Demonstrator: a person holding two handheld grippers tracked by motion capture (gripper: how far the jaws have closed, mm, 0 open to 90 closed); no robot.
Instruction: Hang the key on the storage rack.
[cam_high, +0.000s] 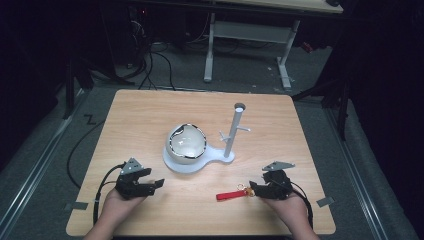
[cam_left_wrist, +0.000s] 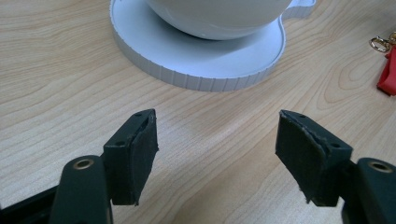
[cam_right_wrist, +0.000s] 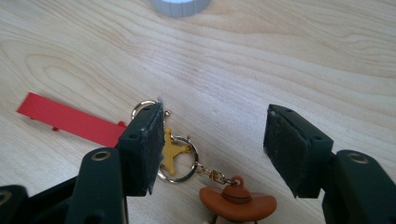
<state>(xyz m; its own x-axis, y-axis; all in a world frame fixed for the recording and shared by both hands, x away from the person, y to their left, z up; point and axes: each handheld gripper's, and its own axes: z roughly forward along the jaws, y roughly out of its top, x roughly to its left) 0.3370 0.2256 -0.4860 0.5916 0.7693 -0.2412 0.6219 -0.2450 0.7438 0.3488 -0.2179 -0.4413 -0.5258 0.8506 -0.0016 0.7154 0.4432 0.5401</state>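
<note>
I see the keychain with a flat red strap (cam_right_wrist: 70, 120), gold rings, a yellow star charm (cam_right_wrist: 170, 156) and a small brown cowboy-hat charm (cam_right_wrist: 237, 201) lying flat on the light wooden table (cam_high: 150, 115), near the front edge on my right side. In the high view the red strap (cam_high: 228, 195) points left and the ring end sits just at the tips of my right gripper (cam_high: 256, 189). Through the right gripper view, the right gripper (cam_right_wrist: 212, 147) has its jaws spread apart with nothing pinched: the left pad (cam_right_wrist: 150, 149) stands over the star and rings, the hat charm lies low between the jaws, and the other pad stands over bare wood. I cannot tell whether the pad touches the rings.

Farther in, near the table's middle, a glossy white round bowl with a dark patterned rim (cam_high: 186, 144) sits on the round part of a white plastic base (cam_high: 176, 166), and a white upright post with short side pegs (cam_high: 234, 131) rises from the base's smaller lobe just right of the bowl.

My left gripper (cam_high: 159, 183) rests near the front left, well apart from the keychain, jaws wide and empty. In the left gripper view it (cam_left_wrist: 217, 142) faces the ribbed edge of the white base (cam_left_wrist: 201, 81).
</note>
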